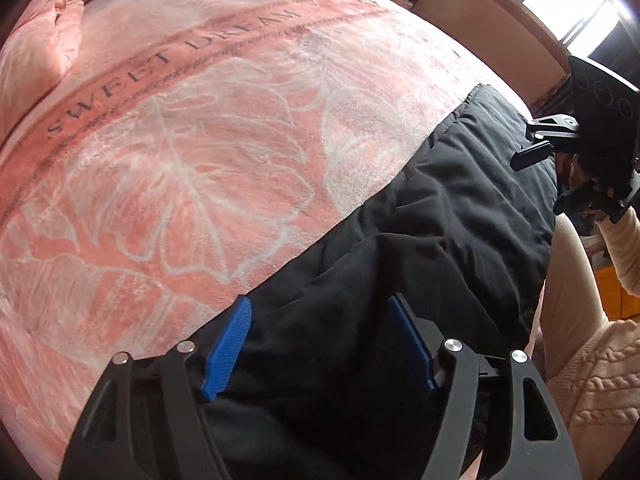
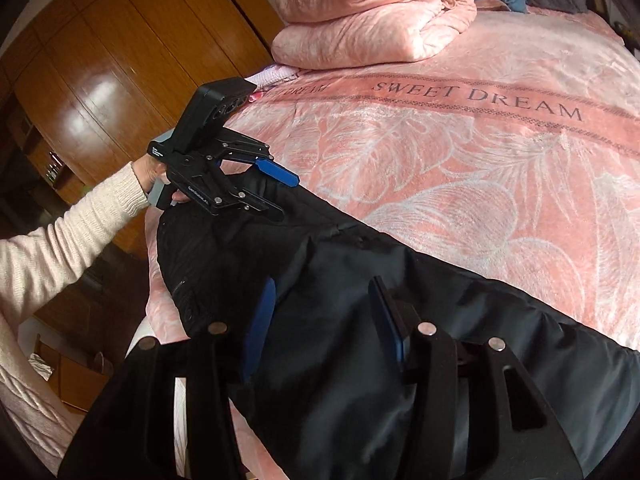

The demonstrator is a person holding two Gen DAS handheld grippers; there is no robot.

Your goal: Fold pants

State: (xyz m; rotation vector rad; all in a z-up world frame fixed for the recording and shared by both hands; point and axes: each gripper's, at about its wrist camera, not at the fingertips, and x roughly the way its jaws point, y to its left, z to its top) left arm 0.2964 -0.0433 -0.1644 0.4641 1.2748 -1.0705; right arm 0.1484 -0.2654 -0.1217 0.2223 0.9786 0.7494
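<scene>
The left gripper [image 1: 320,344] hangs over the pants [image 1: 440,208] with its two blue pads [image 1: 228,350] apart; black cloth lies under the gap, but the pads do not press on it. In the right wrist view this same gripper [image 2: 280,196] stands above the waist end of the pants [image 2: 360,300], held by a hand [image 2: 154,174] in a cream knitted sleeve [image 2: 68,232]. The right gripper [image 2: 324,320] is also parted, about half way, and it holds nothing; the dark cloth is below its jaws. Its body shows at the right edge of the left wrist view [image 1: 544,176].

There are two grippers and one pair of pants. The pants lie stretched along the near edge of the bed [image 2: 480,184], on a pink blanket [image 1: 180,160] with white leaf drawings. On the blanket a darker band carries the words "SWEET DREAM" [image 2: 480,100], readable twice in the right wrist view, the second time only partly. One pink folded quilt [image 2: 372,20] lies at the far corner of the bed. A wooden wardrobe [image 2: 120,60] stands beside the bed.
</scene>
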